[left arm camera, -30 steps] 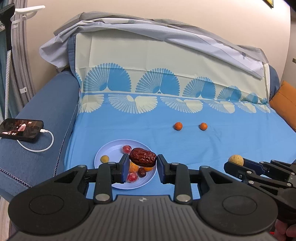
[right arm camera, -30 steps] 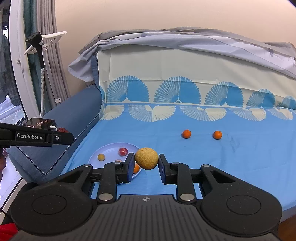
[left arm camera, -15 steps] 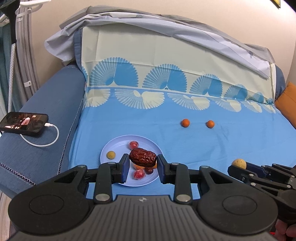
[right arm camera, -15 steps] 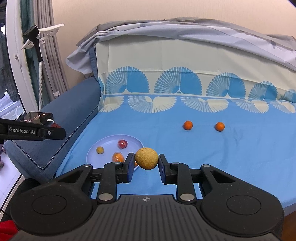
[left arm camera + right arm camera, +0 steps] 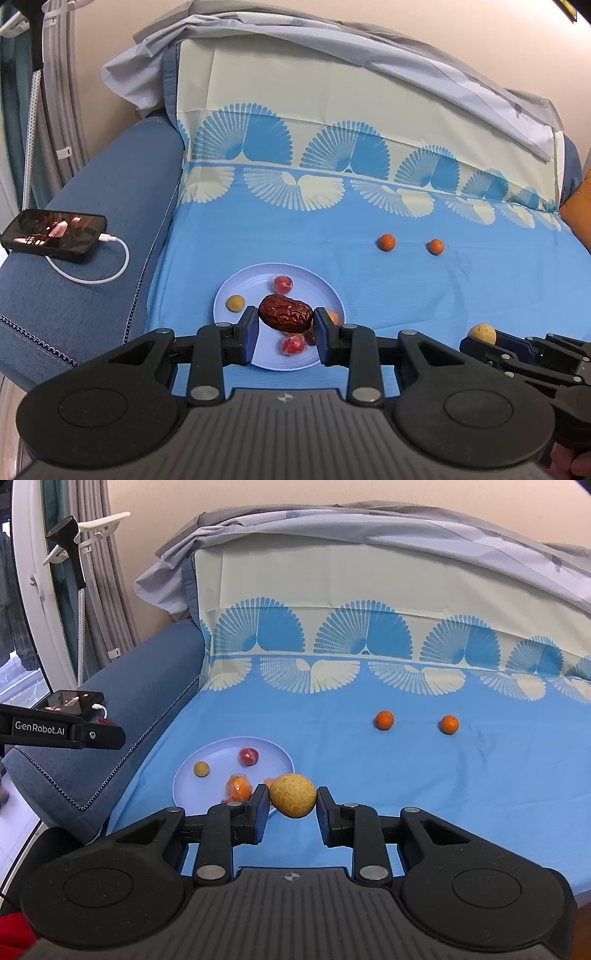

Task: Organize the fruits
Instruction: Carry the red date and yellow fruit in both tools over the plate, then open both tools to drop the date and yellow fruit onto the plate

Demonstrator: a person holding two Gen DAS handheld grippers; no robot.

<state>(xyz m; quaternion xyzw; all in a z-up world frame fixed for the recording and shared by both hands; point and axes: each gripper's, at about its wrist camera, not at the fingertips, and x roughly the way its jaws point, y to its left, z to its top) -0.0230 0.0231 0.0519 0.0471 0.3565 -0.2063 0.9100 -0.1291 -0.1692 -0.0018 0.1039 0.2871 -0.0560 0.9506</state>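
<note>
You can read "GenRobot.AI" in white on the left gripper (image 5: 110, 737), seen from the right wrist. Nothing else is legible.

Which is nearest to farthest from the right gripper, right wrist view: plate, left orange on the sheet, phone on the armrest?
From the right gripper:
1. Plate, just ahead-left, its rim beside the left finger.
2. Left orange, farther ahead on the sheet, slightly right.
3. Phone, far left on the armrest.

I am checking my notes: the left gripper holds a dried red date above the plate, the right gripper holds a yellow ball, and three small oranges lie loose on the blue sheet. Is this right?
Almost. Only two small oranges lie loose on the blue sheet, as the right wrist view shows. The rest stands: the left gripper holds the dried red date above the plate, and the right gripper holds the yellow ball.
</note>
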